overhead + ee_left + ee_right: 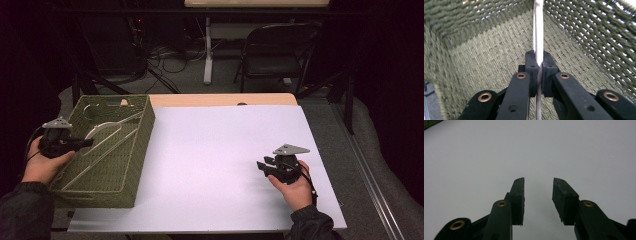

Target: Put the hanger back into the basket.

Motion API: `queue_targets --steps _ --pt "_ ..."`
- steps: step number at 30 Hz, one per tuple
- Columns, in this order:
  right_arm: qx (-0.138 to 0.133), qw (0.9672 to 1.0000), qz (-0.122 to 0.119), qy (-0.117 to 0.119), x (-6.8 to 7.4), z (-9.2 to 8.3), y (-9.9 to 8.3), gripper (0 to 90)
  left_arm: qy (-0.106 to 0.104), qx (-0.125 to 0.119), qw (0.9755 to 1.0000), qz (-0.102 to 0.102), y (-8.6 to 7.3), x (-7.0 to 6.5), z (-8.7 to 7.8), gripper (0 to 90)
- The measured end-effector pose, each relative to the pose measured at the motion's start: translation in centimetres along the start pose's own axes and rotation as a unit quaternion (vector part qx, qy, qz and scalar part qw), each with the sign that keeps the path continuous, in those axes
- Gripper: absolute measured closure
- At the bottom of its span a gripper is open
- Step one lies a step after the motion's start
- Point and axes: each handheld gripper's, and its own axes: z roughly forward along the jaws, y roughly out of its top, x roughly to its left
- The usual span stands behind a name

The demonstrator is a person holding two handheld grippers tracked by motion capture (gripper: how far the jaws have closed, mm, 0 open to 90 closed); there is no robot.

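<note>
basket [131, 165] of green woven cord stands at the left end of the table, on the white sheet [220, 165] that covers most of the tabletop; bare wood of the table [225, 99] shows as a strip along the far edge, behind the basket's far right corner; dark floor with loose cables, a pale table leg and a black folding chair [277, 50] lie beyond that, in a dim room; inside the basket lies a pale hanger [102, 131], its long bars running from the near left corner up toward the far right corner, its hook end curled near the far wall; the left gripper [86, 143] reaches in over the basket's left rim, held by the left hand [45, 162] just outside that rim; in the left gripper view its jaws are pressed together on a thin pale bar of the hanger [539, 37], which rises straight ahead between the pads toward the basket's far wall; well right of the basket, over the bare white sheet, the right hand [295, 190] holds the right gripper [262, 166], pointing back toward the basket; in the right gripper view its jaws stand apart with nothing between them, the sheet [529, 152] beneath, and a sliver of the basket [431, 123] at the top left corner.
</note>
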Motion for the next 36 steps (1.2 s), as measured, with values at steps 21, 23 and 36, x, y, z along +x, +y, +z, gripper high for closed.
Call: queue_targets --steps 21,23,36 --pt "-0.002 1.0 -0.003 0.002 -0.1 -0.1 -0.1 61.5 0.011 0.028 0.9993 -0.02 -0.7 -0.1 0.7 78.0" --pt "-0.002 1.0 -0.003 0.002 0.0 -0.1 -0.1 61.5 0.019 0.028 0.9992 -0.021 -0.7 -0.2 0.5 70.6" --pt "-0.003 1.0 -0.002 0.0 0.0 -0.2 -0.1 60.2 0.07 -0.014 0.9964 -0.046 -0.6 -0.6 -3.0 45.7"
